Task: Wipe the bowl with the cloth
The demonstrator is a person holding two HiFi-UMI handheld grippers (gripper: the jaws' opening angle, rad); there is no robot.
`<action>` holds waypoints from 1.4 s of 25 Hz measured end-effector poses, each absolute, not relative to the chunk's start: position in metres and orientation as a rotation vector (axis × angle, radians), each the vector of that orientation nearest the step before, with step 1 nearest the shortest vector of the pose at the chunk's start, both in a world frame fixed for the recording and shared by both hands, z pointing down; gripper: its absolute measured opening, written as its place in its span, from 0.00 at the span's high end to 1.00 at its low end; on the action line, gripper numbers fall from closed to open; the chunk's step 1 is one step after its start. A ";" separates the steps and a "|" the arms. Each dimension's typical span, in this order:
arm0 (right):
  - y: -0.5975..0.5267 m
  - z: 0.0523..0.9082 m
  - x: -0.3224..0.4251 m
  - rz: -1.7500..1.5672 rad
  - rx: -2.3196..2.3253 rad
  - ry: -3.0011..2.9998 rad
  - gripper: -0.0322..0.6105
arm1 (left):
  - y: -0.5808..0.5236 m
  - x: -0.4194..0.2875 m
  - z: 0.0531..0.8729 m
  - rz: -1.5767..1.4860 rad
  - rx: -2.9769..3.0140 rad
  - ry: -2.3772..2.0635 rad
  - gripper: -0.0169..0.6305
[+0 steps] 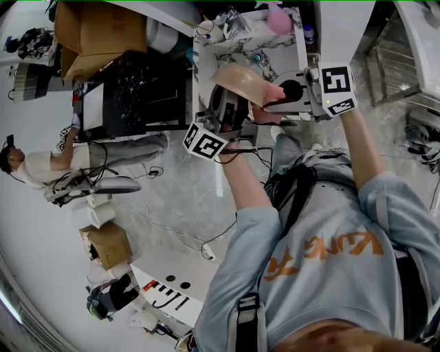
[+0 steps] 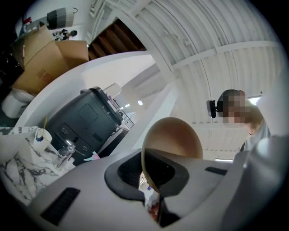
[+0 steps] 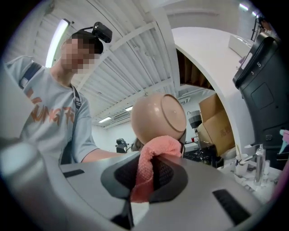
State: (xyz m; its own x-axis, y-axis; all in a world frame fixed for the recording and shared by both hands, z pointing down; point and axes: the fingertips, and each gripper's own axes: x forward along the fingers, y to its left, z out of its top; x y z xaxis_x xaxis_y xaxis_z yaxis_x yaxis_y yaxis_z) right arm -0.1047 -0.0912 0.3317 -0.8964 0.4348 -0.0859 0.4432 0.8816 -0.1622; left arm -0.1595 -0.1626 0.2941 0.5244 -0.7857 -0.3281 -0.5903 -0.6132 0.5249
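Both grippers are raised in front of the person's chest. A tan bowl (image 1: 240, 81) hangs tilted in the air, and my left gripper (image 1: 230, 115) is shut on its rim. In the left gripper view the bowl (image 2: 177, 137) stands edge-on, its rim pinched at my left gripper (image 2: 151, 182). My right gripper (image 1: 287, 93) is shut on a pink cloth (image 1: 272, 93). In the right gripper view the cloth (image 3: 152, 155) bunches out of my right gripper (image 3: 143, 180) and presses against the underside of the bowl (image 3: 156, 116) near its foot ring.
A marble-topped table (image 1: 271, 45) lies beyond the bowl with a pink bottle (image 1: 278, 17) and small items. Cardboard boxes (image 1: 96, 31) and a black appliance (image 2: 83, 119) stand nearby. Another person (image 1: 41, 165) sits at the left. Cables trail on the floor.
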 end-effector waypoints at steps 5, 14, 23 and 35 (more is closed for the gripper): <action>-0.088 0.317 -0.093 -0.266 0.756 2.920 0.89 | -0.166 -0.169 0.304 -0.800 2.355 -1.164 0.93; -0.095 0.295 -0.071 -0.242 0.727 2.817 0.89 | -0.173 -0.151 0.333 -0.682 2.331 -1.098 0.93; -0.131 0.270 -0.048 -0.266 0.482 2.690 0.89 | -0.162 -0.108 0.350 -0.528 2.461 -0.891 0.93; -0.159 0.284 -0.060 -0.281 0.200 2.778 0.89 | -0.152 -0.102 0.339 -0.601 2.501 -0.826 0.93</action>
State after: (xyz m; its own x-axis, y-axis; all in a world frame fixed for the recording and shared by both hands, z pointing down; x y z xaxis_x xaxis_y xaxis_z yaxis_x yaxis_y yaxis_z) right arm -0.0602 -0.1586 0.2838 -0.9320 0.1040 -0.3473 0.1713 0.9706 -0.1692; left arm -0.1018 -0.1518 0.3387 0.7276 -0.6342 -0.2617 -0.4447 -0.7264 0.5241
